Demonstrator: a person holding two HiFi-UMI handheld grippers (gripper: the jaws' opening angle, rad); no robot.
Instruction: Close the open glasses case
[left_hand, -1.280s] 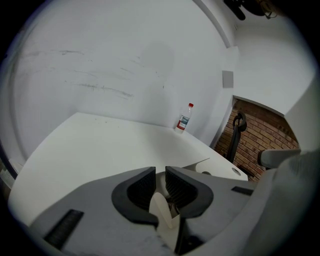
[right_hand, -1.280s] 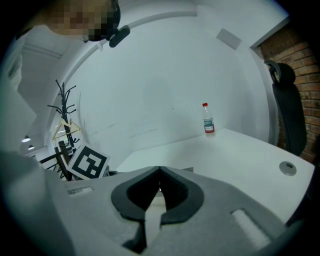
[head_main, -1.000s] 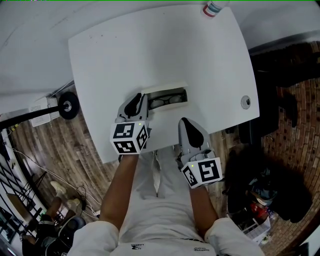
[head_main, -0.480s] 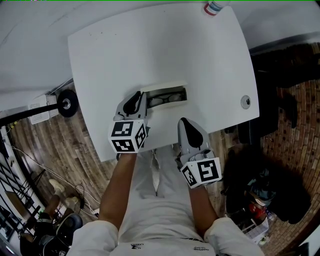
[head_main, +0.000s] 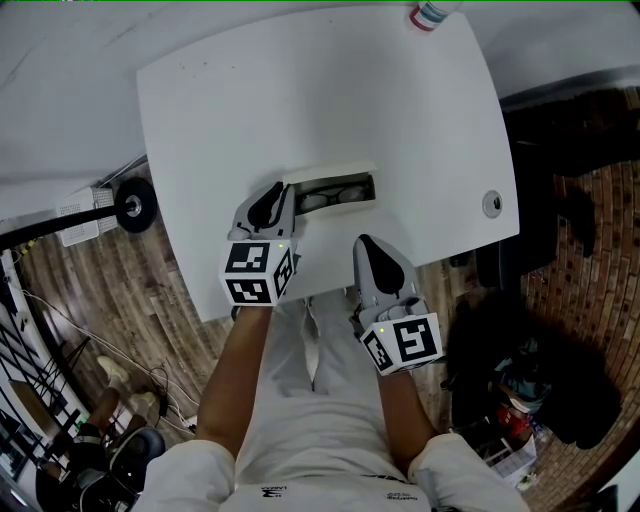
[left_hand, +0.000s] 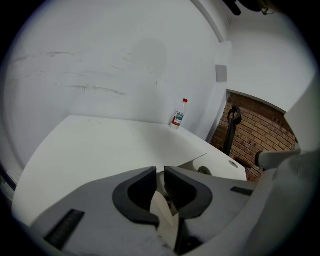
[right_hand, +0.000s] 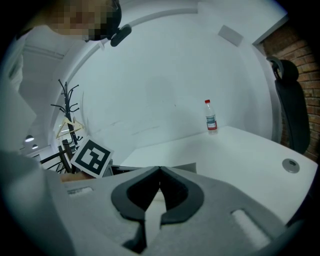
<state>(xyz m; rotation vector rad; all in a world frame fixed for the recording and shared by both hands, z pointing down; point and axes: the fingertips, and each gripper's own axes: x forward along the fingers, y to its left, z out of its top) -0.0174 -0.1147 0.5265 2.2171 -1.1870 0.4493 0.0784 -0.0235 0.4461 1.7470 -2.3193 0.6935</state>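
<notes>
Glasses case lies open near front edge of table. Left gripper is narrow, pinching the case's left end. Right gripper is closed, empty, nearby. Better fold it shut slowly w/ left and steady the base w/ right.

The white table bears an open glasses case and, far off, a bottle.

Left hand-held gripper nips the glasses case (jaws nearly together); right hand-held gripper is closed.
</notes>
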